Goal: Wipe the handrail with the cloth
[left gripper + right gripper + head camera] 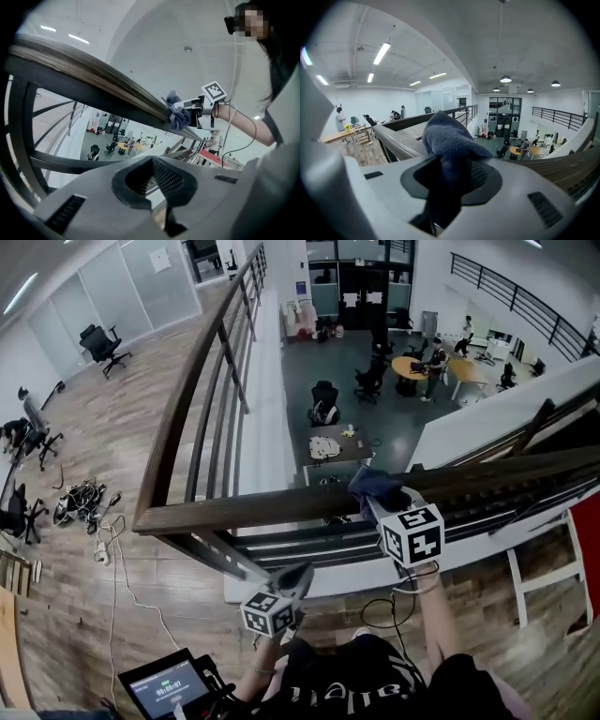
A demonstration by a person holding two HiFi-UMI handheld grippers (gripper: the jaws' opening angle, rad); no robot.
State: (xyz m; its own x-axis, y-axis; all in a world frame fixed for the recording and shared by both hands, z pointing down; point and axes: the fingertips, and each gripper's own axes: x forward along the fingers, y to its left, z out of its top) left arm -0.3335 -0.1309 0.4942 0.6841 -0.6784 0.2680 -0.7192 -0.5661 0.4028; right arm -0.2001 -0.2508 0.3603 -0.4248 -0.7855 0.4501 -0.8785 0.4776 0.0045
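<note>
The dark wooden handrail [253, 510] crosses the head view from left to right, and a second stretch climbs away to the top. A blue cloth [375, 484] lies bunched on top of the rail, right of centre. My right gripper [382, 499] is shut on that cloth and holds it against the rail. In the right gripper view the cloth [450, 136] fills the jaws of the right gripper [450, 174], with the handrail [401, 140] just behind. My left gripper [302, 574] hangs below the rail, shut and empty. The left gripper view looks past the left gripper [155, 176] up at the handrail [93, 75] and cloth [177, 113].
Metal railing bars [220, 427] run under the handrail. Beyond them is a drop to a lower floor with tables and chairs [323, 404]. Cables [80, 498] and office chairs [103, 345] are on the wooden floor at left. A screen device [169, 681] sits near my feet and a white frame [544, 577] at right.
</note>
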